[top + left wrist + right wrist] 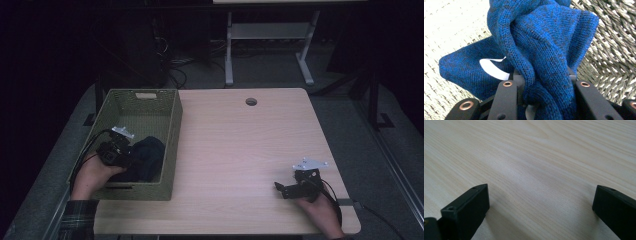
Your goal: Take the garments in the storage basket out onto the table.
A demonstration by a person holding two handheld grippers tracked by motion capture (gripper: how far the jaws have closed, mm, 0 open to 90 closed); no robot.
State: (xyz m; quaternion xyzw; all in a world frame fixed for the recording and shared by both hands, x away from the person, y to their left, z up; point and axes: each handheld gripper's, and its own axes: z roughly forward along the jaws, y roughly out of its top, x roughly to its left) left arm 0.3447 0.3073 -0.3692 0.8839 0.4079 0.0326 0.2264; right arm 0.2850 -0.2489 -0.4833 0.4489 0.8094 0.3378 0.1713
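A blue knitted garment (150, 159) lies bunched in the near part of a green woven basket (173, 131). My left gripper (131, 153) reaches into the basket from the left, held in a hand. In the left gripper view a thick fold of the blue knit (544, 37) is pinched between the two black jaws of the left gripper (544, 83), and a white label (492, 68) shows on the cloth at the left. My right gripper (280, 189) rests low over the table at the near right. Its jaws stand wide apart around bare wood (541, 195).
The basket stands on the left end of a light wooden table (240, 140), and its woven wall (611, 50) rises behind the cloth. A round cable hole (251, 101) sits near the far edge. A white desk frame (270, 35) stands on the floor beyond.
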